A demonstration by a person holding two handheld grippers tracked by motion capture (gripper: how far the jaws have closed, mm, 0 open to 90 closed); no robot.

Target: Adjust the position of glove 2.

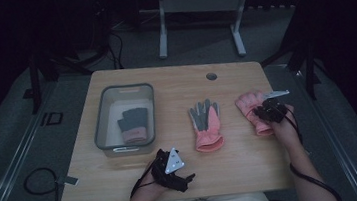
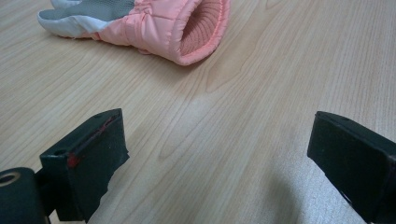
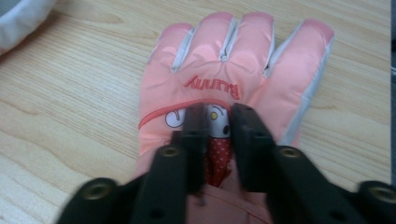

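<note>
R gripper (image 3: 218, 114) sat at right of high view, jaws pinched on fabric of pink Bunny glove (image 3: 233, 70), back-side up, flat on table (image 1: 243, 159) — you probably nipped top layer to lift it. L gripper (image 1: 173, 169) idled bottom centre, jaws wide, nothing between. Second pink glove (image 1: 206, 125) lay centre; grey pair in bin (image 1: 102, 119) upper left, so likely sorting.

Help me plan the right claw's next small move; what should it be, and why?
Probably lift. The right claw is pinched on the back of the pink glove, which lies flat on the table. A small raise would show whether the fabric holds.
</note>
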